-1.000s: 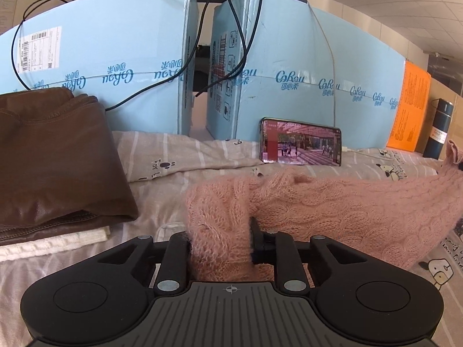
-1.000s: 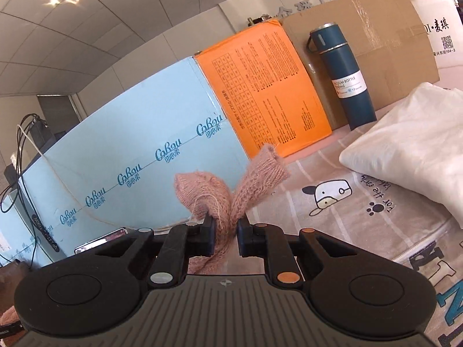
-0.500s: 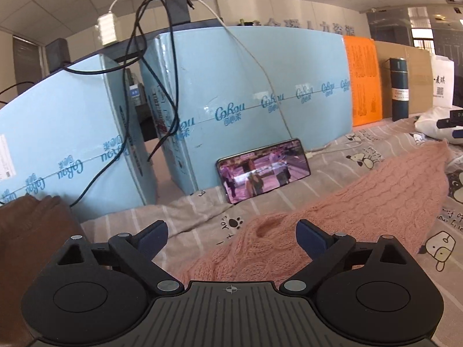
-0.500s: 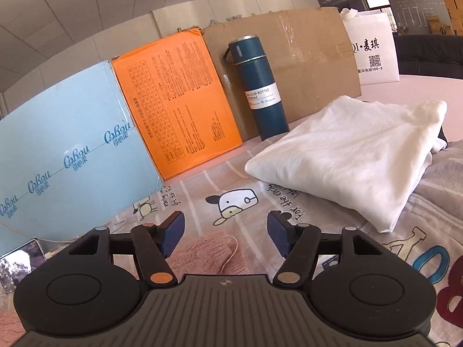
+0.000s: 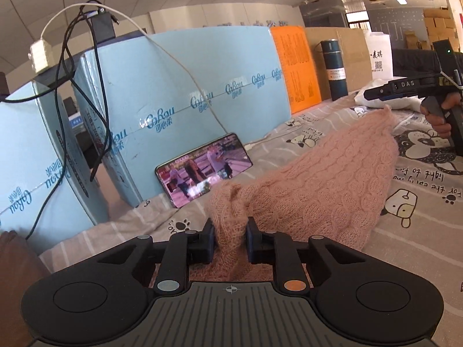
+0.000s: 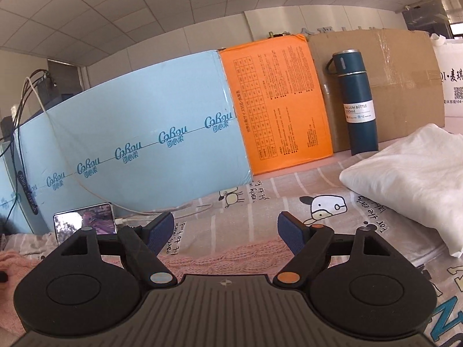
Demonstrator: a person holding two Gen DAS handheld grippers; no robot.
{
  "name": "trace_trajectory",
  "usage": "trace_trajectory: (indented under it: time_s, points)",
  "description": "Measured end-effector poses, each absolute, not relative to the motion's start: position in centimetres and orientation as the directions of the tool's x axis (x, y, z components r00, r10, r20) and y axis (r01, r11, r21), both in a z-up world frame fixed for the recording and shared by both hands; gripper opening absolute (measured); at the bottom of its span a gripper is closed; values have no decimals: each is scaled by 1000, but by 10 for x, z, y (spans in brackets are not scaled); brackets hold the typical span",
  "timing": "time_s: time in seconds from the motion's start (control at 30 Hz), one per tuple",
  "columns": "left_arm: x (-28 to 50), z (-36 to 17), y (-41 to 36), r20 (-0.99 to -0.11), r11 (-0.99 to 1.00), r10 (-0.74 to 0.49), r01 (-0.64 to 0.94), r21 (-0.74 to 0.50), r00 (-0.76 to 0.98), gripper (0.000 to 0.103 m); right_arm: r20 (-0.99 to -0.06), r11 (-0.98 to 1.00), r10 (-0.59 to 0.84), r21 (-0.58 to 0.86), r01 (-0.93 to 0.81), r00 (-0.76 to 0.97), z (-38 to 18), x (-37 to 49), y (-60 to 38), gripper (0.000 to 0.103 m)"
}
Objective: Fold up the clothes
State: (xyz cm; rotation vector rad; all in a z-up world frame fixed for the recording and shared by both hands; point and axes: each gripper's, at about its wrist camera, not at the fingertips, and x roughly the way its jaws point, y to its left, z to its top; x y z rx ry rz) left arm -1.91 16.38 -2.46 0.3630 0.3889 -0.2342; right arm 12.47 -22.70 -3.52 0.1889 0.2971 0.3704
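Sweater (image 5: 318, 185), pink and knitted, lay stretched across the printed bedsheet (image 5: 419, 225), apparently for folding, its near end bunched and clamped between the closed fingers of the left gripper (image 5: 230, 241), while the right gripper (image 6: 225, 232) hovered over its far edge, jaws wide apart and empty.

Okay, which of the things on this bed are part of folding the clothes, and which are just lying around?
Part of the job:
pink knit sweater
left gripper, shut on the sweater
right gripper, open
folded white garment

Just lying about:
phone
blue vacuum bottle
orange board
light blue boxes
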Motion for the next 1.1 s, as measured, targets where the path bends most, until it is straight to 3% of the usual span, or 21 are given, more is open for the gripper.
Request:
trace_trajectory:
  time_s: [0.2, 0.37, 0.6, 0.63, 0.67, 0.73, 0.87, 1.1]
  points:
    - [-67, -17, 151, -279, 878, -236, 328, 349, 931, 19, -259, 769, 634, 113, -629, 729, -29, 109, -187, 86]
    - [-88, -18, 142, -277, 849, -288, 378, 368, 917, 19, -345, 496, 789, -132, -859, 508, -9, 85, -133, 86]
    - [-103, -22, 136, -309, 827, -325, 427, 366, 894, 19, -494, 198, 796, -333, -922, 350, -8, 76, -79, 82]
    - [-104, -22, 137, -313, 828, -323, 427, 362, 893, 19, -508, 193, 792, -317, -929, 338, -9, 76, -80, 69]
    - [-105, -23, 137, -317, 830, -323, 428, 358, 892, 19, -521, 188, 789, -300, -935, 326, -10, 76, -81, 44]
    - [-105, -24, 139, -318, 833, -315, 421, 360, 894, 19, -546, 179, 782, -266, -947, 301, -11, 76, -82, 22]
    - [-104, -23, 141, -311, 836, -303, 408, 368, 901, 19, -535, 192, 794, -230, -954, 289, -6, 66, -99, 11]
    - [-126, -14, 146, -332, 820, -375, 477, 317, 865, 19, -463, 238, 833, -194, -952, 303, 13, 24, -135, 10]
